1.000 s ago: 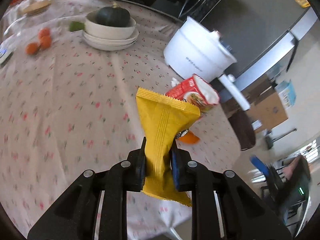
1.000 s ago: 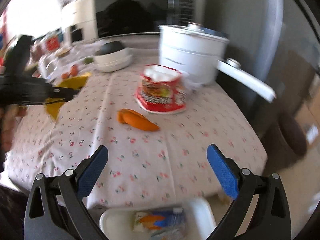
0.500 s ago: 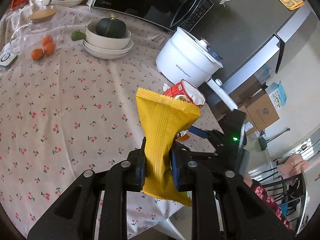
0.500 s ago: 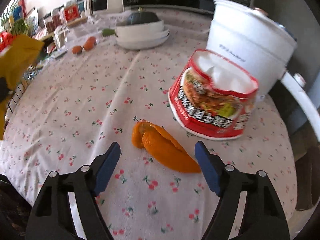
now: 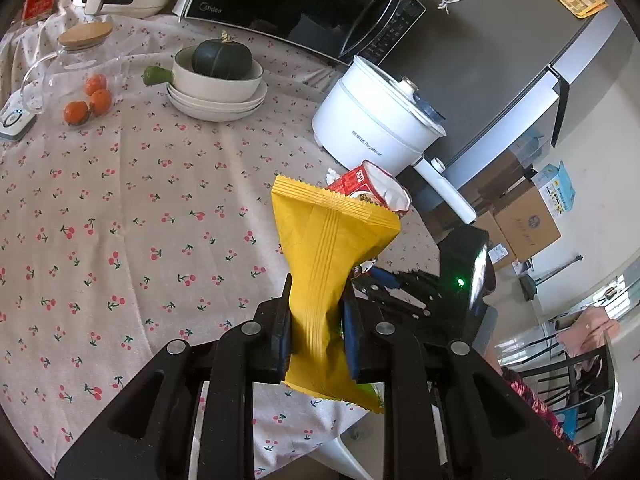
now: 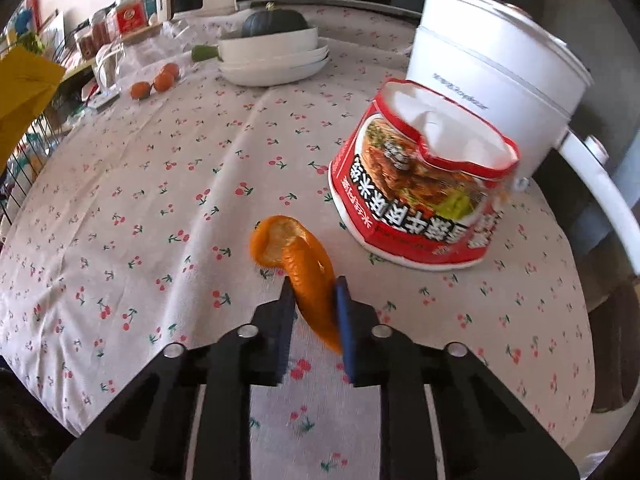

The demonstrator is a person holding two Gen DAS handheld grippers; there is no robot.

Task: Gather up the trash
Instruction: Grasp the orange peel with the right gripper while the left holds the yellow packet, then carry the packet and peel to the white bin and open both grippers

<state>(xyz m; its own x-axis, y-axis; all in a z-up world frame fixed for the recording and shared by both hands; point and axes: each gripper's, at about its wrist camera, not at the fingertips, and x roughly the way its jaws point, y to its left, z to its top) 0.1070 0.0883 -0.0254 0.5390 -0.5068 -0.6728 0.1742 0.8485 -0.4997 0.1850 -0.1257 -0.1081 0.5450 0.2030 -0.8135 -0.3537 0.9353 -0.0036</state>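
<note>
The left gripper (image 5: 316, 320) is clamped on a yellow snack wrapper (image 5: 328, 248), which stands up between its pads above the desk (image 5: 120, 208) with its crimped top edge hiding part of the red instant-noodle cup (image 5: 376, 190) behind it. The right gripper (image 6: 312, 320) is pinched onto an orange peel (image 6: 298, 252) lying on the cherry-print cloth; its curled end sticks out forward of the pads. Just beyond the peel, to the right, the noodle cup (image 6: 424, 196) sits upside down with its torn bottom open, and it touches or nearly touches the white electric pot (image 6: 492, 80), whose long handle (image 6: 600, 188) reaches past the desk's edge. Farther back sit one dark green squash (image 5: 222, 58) in a bowl (image 5: 216, 80) stacked on two plates, three small oranges (image 5: 90, 100) beside one glass jar (image 5: 76, 56) with a wooden lid, and one black microwave (image 5: 304, 8). In the left wrist view the right gripper's black body shows low beside the wrapper, with a green light lit.
</note>
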